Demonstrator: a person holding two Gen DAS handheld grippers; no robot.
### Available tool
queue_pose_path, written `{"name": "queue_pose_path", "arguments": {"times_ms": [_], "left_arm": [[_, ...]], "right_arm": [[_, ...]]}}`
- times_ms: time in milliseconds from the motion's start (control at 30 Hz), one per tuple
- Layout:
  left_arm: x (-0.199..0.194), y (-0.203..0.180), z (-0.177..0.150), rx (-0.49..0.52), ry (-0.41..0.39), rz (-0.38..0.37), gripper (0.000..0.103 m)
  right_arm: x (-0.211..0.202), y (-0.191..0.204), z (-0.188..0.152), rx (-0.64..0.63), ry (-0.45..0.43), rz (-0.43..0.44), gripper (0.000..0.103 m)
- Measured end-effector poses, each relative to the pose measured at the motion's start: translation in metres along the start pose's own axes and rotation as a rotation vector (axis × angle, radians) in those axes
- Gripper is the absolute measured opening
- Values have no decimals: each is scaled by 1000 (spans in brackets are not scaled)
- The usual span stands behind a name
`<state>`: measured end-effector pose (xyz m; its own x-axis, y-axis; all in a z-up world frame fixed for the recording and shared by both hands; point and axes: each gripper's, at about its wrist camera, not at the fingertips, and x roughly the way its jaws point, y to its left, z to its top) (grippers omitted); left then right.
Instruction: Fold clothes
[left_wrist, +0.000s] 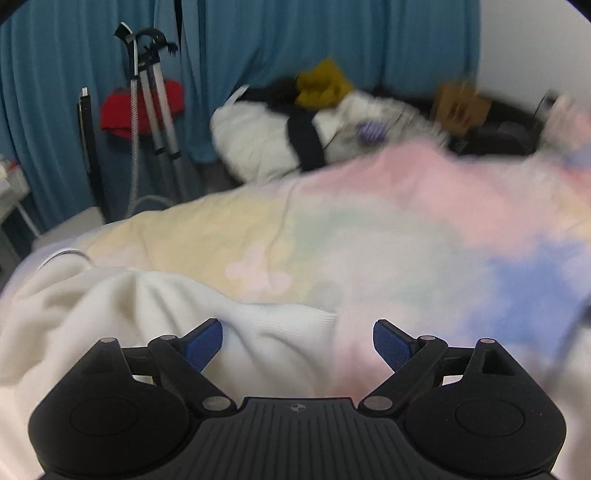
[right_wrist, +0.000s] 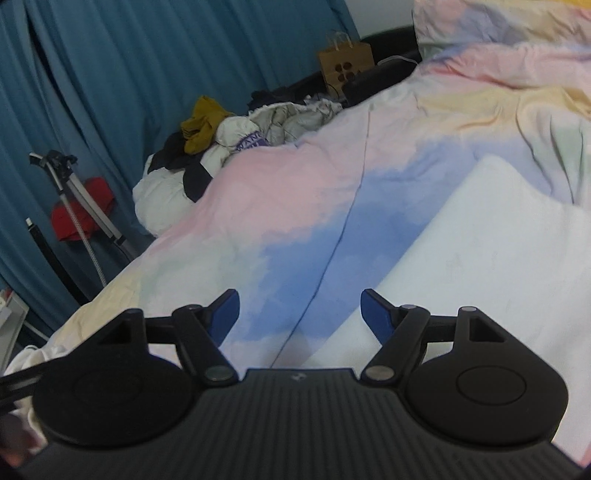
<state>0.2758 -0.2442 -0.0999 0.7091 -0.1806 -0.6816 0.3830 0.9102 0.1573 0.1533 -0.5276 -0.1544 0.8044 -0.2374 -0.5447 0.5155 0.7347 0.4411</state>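
Observation:
A white knitted garment (left_wrist: 122, 314) lies crumpled on the pastel bedspread (left_wrist: 369, 236) at the lower left of the left wrist view. My left gripper (left_wrist: 297, 345) is open just above its ribbed edge, holding nothing. In the right wrist view a white garment (right_wrist: 498, 266) lies flat and smooth on the bedspread (right_wrist: 295, 206) at the right. My right gripper (right_wrist: 300, 315) is open and empty above the bedspread, at the flat garment's left edge. A bit of crumpled white cloth (right_wrist: 37, 356) shows at the far left.
A heap of clothes (left_wrist: 295, 125) with a mustard piece (right_wrist: 203, 123) lies at the bed's far side. A brown paper bag (right_wrist: 345, 62) stands behind it. A tripod (left_wrist: 155, 103), a red item (right_wrist: 79, 214) and blue curtains (right_wrist: 147, 74) are at the left.

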Motion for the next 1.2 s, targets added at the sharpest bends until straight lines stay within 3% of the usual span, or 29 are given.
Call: {"name": "queue_pose_path", "arguments": {"times_ms": [100,133,200,233,267,367,633,700,733,800,833,1000,1100,1200], "left_arm": [[44,-16,2,84,72,168,80],[55,-17,2,94,92,203,66],[61,-9,4,61,92,214,43],[57,-4,7,44,88,215,21],[49,1,11,30,81,215,13],[12,21,36,-11,-5,124,8],[-85,77,70,-189,-291,-223,9],[-109,91,77,-236,-365,-314,11],[-119,98,80,-259,-397,-356,19],[-95,97,62,-298,-311,-350,41],[-82,96,51,-321,-263,-346,59],[-50,105,-11,-354,-122,-322,66],[-58,122,-49,-299,-122,-286,77],[-85,134,-91,-173,-138,-147,79]], "right_arm": [[9,0,-6,0,13,7,75],[12,0,-7,0,18,11,75],[16,0,-9,-2,18,15,75],[18,0,-10,-2,19,13,75],[20,0,-10,-1,22,12,75],[24,-3,-10,16,26,8,75],[11,1,-10,25,-17,15,75],[8,1,-8,32,-31,12,75],[6,0,-7,38,-40,10,74],[5,-3,-6,55,-46,14,74],[5,-6,-5,66,-44,17,75],[17,-23,-2,163,17,61,76],[28,-34,0,251,78,114,76],[40,-45,2,340,138,166,76]]}}
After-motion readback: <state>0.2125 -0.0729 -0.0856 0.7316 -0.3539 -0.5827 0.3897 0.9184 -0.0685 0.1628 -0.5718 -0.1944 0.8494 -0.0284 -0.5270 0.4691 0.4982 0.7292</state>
